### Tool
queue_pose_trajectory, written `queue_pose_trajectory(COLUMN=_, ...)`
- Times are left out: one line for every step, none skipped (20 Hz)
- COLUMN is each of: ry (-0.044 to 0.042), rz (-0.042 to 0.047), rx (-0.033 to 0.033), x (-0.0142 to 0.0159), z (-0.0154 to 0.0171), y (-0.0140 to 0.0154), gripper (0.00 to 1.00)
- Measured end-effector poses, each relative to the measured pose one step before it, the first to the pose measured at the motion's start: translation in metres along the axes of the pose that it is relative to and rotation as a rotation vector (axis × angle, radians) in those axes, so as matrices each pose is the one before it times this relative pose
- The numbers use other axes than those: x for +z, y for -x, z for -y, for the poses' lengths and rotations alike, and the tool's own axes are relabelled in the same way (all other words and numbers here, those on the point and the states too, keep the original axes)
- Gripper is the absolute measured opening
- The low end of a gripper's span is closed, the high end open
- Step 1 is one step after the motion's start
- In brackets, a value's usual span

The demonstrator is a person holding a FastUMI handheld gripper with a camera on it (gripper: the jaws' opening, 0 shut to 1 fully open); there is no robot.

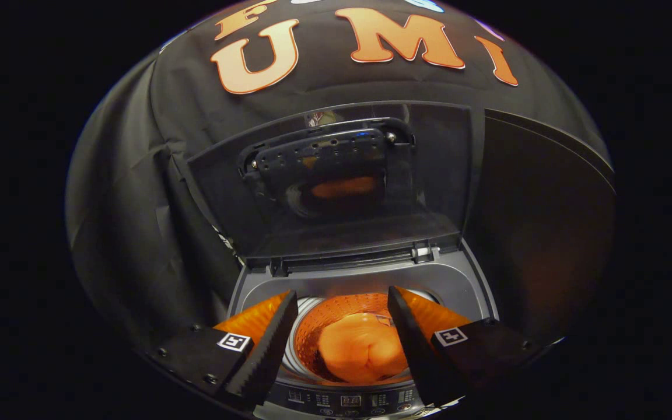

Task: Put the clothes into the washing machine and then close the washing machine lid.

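Observation:
A grey top-loading washing machine (464,280) stands below me with its lid (336,181) raised upright at the back. An orange garment (359,350) lies bunched inside the drum (324,315), below and between my fingers. My gripper (342,306) hovers over the drum opening, open, with nothing pressed between its fingers. The dark glass of the lid mirrors the orange cloth.
The control panel (347,401) runs along the machine's front edge, just under my fingers. The lid hinge (423,252) sits at the back of the opening. Black cloth walls close in behind and on both sides of the machine.

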State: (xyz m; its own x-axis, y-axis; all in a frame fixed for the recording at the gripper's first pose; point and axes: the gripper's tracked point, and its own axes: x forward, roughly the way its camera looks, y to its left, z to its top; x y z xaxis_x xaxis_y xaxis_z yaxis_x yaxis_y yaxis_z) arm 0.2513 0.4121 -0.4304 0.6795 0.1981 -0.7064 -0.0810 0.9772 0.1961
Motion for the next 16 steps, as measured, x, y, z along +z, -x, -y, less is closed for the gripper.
queue_pose_trajectory(ry=0.0026, rz=-0.00128, rx=-0.00014, x=-0.00027, z=0.00009, y=0.00133, gripper=0.99)
queue_pose_trajectory(ry=-0.00028, rz=0.0035, rx=-0.00104, x=-0.00003, z=0.00061, y=0.00205, gripper=0.99)
queue_pose_trajectory(ry=0.00054, rz=0.00396, rx=-0.00031, x=0.00022, z=0.00034, y=0.00123, gripper=0.99)
queue_pose_trajectory(ry=0.00055, rz=0.00396, rx=-0.00185, x=-0.0003, z=0.00069, y=0.00267, gripper=0.99)
queue_pose_trajectory(ry=-0.00015, rz=0.00446, rx=0.00011, x=0.00022, z=-0.00013, y=0.0023, gripper=0.99)
queue_pose_trajectory(ry=-0.00026, rz=0.00643, rx=-0.00377, x=-0.00036, z=0.00045, y=0.0039, gripper=0.99)
queue_pose_trajectory(ry=0.00093, rz=0.00296, rx=-0.00194, x=0.00108, z=0.00065, y=0.00136, gripper=0.99)
queue_pose_trajectory(ry=0.00017, rz=0.00241, rx=-0.00034, x=-0.00099, z=-0.00011, y=0.00246, gripper=0.99)
queue_pose_trajectory(ry=-0.00018, rz=0.00212, rx=0.0012, x=0.00065, z=-0.00058, y=0.00242, gripper=0.99)
queue_pose_trajectory(ry=0.00131, rz=0.0039, rx=0.00168, x=0.00108, z=-0.00067, y=0.00356, gripper=0.99)
queue_pose_trajectory(ry=0.00058, rz=0.00742, rx=0.00317, x=0.00276, z=-0.00152, y=0.00278, gripper=0.99)
queue_pose_trajectory(ry=-0.0015, rz=0.01236, rx=0.00517, x=0.00415, z=-0.0019, y=0.00402, gripper=0.99)
queue_pose_trajectory(ry=-0.00101, rz=0.01498, rx=0.00539, x=0.00538, z=-0.00235, y=0.00471, gripper=0.99)
queue_pose_trajectory(ry=-0.00236, rz=0.01999, rx=0.00469, x=0.00679, z=-0.00173, y=0.007, gripper=0.99)
queue_pose_trajectory(ry=-0.00275, rz=0.02576, rx=0.00728, x=0.0097, z=-0.00265, y=0.00682, gripper=0.99)
queue_pose_trajectory(ry=-0.00307, rz=0.02758, rx=0.0052, x=0.00931, z=-0.00281, y=0.00811, gripper=0.99)
